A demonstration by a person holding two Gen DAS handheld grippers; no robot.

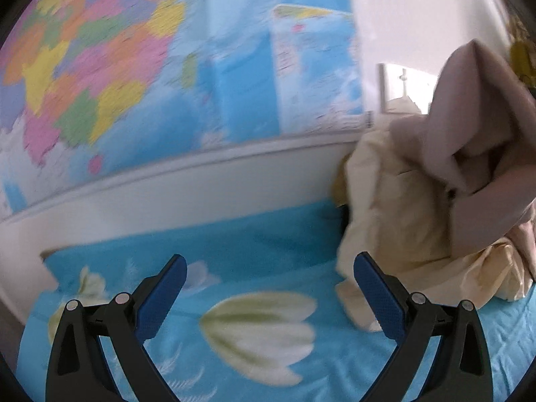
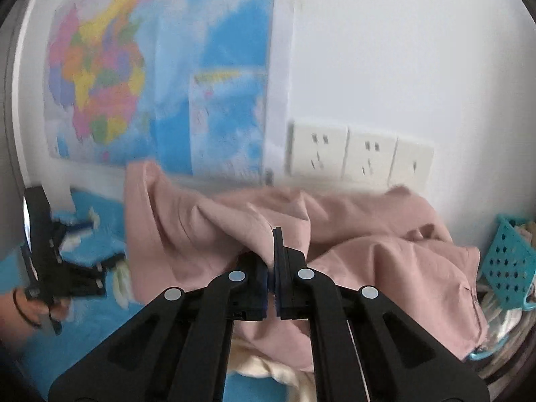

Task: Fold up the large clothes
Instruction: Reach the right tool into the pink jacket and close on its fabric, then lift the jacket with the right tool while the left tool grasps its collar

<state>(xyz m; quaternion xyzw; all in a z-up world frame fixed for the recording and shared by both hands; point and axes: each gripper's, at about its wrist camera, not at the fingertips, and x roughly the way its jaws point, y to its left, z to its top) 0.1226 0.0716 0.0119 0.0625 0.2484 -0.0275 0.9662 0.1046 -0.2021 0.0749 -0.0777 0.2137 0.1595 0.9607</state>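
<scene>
The right gripper (image 2: 272,261) is clamped on a fold of the dusty-pink cotton garment (image 2: 351,234), its black jaws pressed together with a ridge of the cloth pinched between the dark blue pads. The pink garment is lifted off the bed and hangs bunched in front of the gripper, spreading left and right of the jaws, blurred at its edges. Under it lies a crumpled cream-coloured cloth (image 2: 264,368), resting on the bright blue bedsheet printed with white flowers (image 2: 83,341). To the right, a turquoise plastic basket with round holes (image 2: 509,261) stands beside the pile.

The left gripper (image 1: 269,284) has its jaws wide apart with nothing between them, and it hovers above the bedsheet, just left of the cream cloth. In its view the pink garment rises at the right edge, above the cream heap.

Behind the bed runs a white headboard rail (image 1: 187,184), and on the white wall hang a colourful paper map (image 1: 100,67) and a row of white wall sockets (image 2: 361,154).
</scene>
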